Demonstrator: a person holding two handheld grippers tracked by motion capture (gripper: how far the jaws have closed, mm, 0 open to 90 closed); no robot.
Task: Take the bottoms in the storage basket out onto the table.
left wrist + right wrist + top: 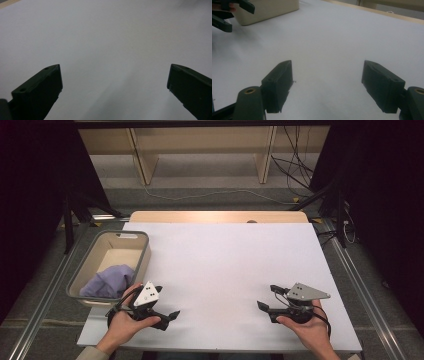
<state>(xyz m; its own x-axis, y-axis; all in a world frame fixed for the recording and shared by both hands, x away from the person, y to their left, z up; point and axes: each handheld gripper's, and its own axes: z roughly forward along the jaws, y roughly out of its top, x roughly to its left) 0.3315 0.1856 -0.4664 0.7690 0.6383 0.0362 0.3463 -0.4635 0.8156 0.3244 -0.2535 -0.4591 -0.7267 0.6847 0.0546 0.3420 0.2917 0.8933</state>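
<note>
I am holding my left gripper (pixel 167 315) wide, with nothing between the jaws, low over the white table (pixel 225 265). My right gripper (pixel 267 297) is also standing wide and empty. The cloth (pixel 107 282) is lying crumpled in the bin (pixel 145 252), just beside my left hand (pixel 125 320). It is looking soft, pale purple, with many folds.
</note>
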